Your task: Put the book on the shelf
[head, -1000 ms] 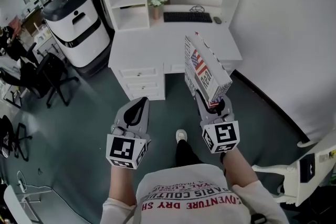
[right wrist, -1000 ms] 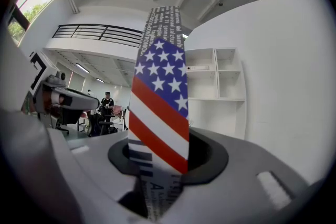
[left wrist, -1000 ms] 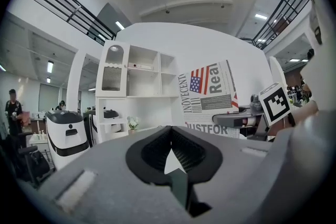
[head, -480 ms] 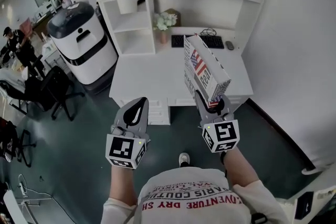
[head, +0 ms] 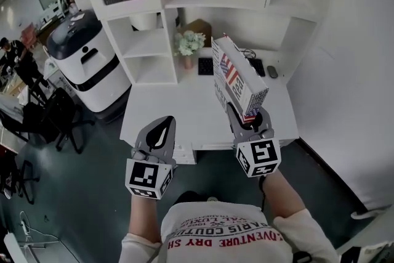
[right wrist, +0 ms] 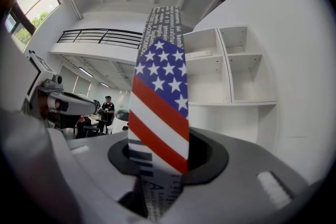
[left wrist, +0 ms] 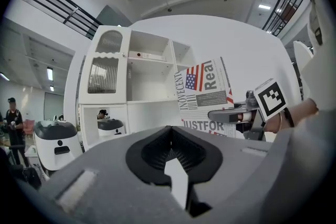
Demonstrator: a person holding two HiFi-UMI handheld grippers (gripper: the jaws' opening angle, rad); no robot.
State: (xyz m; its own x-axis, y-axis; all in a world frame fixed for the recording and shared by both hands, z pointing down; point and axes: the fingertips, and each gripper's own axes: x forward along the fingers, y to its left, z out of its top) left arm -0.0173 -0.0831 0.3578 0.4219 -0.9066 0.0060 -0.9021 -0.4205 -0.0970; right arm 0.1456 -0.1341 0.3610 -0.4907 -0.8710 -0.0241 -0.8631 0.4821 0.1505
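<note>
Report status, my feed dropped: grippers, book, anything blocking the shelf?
Right gripper shut on book, held upright. Left gripper shut, holding nothing. Book not yet on shelf. Flower vase on desk, left of book; likely no obstacle.

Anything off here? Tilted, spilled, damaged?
Nothing stands out. The right claw is shut on the book, which looks intact, held over the desk. The left claw is shut and empty. The flower vase stands upright; no spills show.

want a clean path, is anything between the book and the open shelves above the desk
Nothing visible does. The book, held upright by the right gripper, is over the desk, with open air up to the shelves. The flowers stand lower, left of that path.
</note>
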